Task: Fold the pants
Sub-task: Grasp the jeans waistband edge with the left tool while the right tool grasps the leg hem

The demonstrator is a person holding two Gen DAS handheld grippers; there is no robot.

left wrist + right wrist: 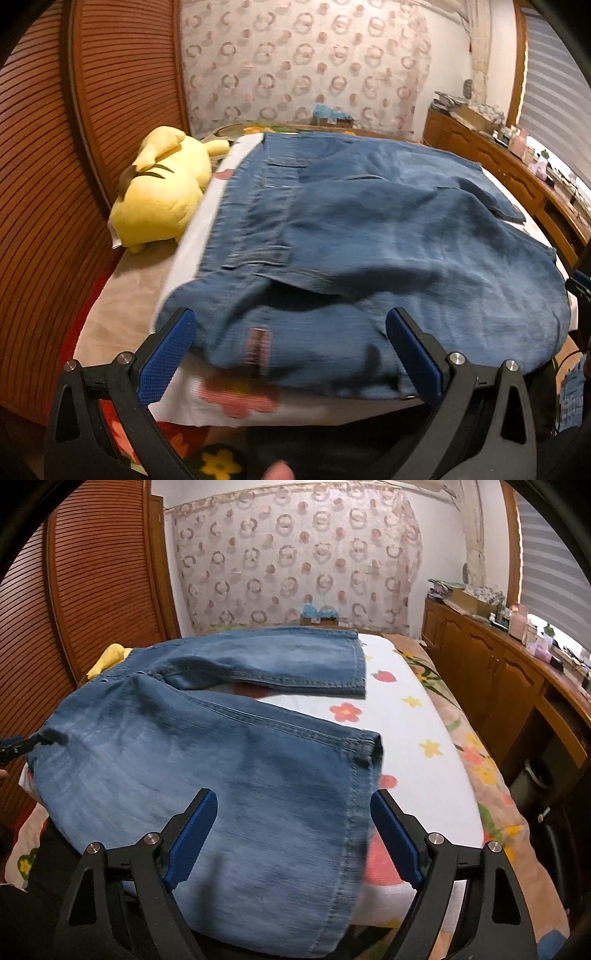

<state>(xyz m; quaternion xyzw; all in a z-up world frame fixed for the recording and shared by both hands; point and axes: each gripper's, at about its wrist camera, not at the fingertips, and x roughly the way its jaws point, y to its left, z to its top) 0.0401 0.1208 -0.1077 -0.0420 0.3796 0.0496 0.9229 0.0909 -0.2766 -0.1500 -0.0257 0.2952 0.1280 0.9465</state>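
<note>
Blue jeans lie spread on a bed with a white flowered sheet. In the left wrist view the waistband end with a pink label lies between the wide-apart blue pads of my left gripper, which is open. In the right wrist view the jeans show two legs, the far one stretched right and the near one ending at a hem. My right gripper is open over the near leg, and its pads do not press the denim.
A yellow plush toy lies at the bed's left edge beside a louvred wooden door. Wooden cabinets with clutter on top run along the right side. A patterned curtain hangs behind the bed.
</note>
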